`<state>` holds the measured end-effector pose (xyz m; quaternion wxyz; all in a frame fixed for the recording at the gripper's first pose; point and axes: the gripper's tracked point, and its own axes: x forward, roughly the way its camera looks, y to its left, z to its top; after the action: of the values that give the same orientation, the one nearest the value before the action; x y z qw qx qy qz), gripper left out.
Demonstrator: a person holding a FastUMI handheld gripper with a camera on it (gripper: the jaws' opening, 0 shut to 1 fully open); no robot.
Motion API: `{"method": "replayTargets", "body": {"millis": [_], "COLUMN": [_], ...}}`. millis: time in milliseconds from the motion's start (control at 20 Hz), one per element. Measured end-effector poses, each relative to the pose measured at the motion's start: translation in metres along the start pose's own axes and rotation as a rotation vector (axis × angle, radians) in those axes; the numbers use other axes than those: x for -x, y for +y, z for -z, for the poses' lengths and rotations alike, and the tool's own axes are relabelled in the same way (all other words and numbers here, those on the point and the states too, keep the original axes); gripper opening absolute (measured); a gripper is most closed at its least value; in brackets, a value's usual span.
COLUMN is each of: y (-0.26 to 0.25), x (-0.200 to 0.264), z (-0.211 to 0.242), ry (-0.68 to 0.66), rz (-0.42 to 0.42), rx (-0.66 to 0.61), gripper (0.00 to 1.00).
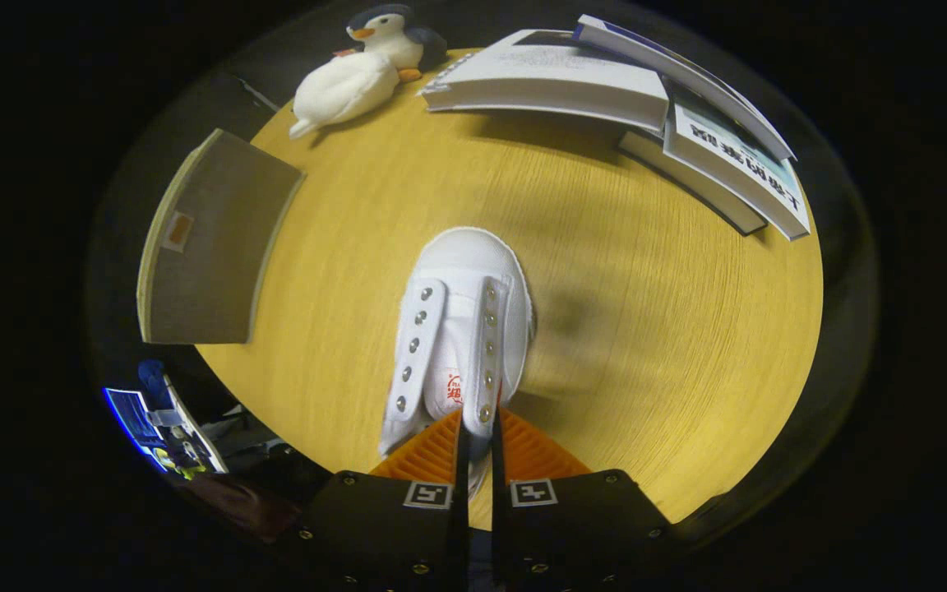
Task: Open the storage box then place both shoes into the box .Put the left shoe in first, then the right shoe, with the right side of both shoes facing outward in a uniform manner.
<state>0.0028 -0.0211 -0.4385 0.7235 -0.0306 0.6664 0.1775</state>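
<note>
A white canvas shoe [461, 316] with metal eyelets hangs above the round wooden table [654, 345], toe pointing away from me. My gripper [476, 427] is shut on the shoe, its two fingers pinching the right eyelet flap near the shoe's opening. Off the table's left rim stands a grey storage box [206, 242] with a pale rim; whether it is open cannot be told from here.
A plush penguin [362, 70] lies at the table's far edge. Stacked books [605, 82] occupy the far right of the table. Beyond the left rim, low down, some small blue and white items [153, 419] sit in the dark.
</note>
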Motion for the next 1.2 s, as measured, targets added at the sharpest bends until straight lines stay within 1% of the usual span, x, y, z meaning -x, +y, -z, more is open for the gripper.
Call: {"method": "replayTargets", "body": {"millis": [50,100,200,250,300,350,450,550,600,650,700,750,800,950,1050,1100,1150,1200], "y": [0.0,-0.005,-0.016,-0.016,-0.006,-0.009,-0.012,-0.025,-0.033,-0.038,-0.04,-0.037,-0.04,-0.054,-0.06,-0.056,-0.05,-0.059], "x": [0.011,0.015,0.008,0.001,-0.006,-0.007,0.005,0.015,0.019,0.015,0.009,0.002,-0.005,-0.024,-0.038,-0.046,-0.044,-0.05], "z": [-0.005,-0.009,-0.009,-0.008,-0.004,-0.004,-0.009,-0.007,-0.008,-0.003,0.001,0.004,0.004,0.002,0.002,0.0,0.005,0.001], "ry": [-0.02,-0.03,-0.015,-0.009,0.008,0.01,-0.017,-0.019,-0.01,0.012,0.033,0.049,0.066,0.107,0.117,0.121,0.149,0.119], "rz": [0.017,0.058,0.127,0.126,0.076,0.091,0.101,0.155,0.189,0.203,0.192,0.175,0.176,0.231,0.246,0.214,0.192,0.24], "rx": [0.022,0.056,0.117,0.107,0.088,0.098,0.149,0.221,0.267,0.282,0.276,0.269,0.274,0.34,0.375,0.394,0.392,0.414], "gripper": [0.12,0.12,0.11,0.11,0.02,0.0,0.0,0.23,0.5,0.78,0.81,0.81,0.82,0.81,0.81,0.74,0.67,0.26]}}
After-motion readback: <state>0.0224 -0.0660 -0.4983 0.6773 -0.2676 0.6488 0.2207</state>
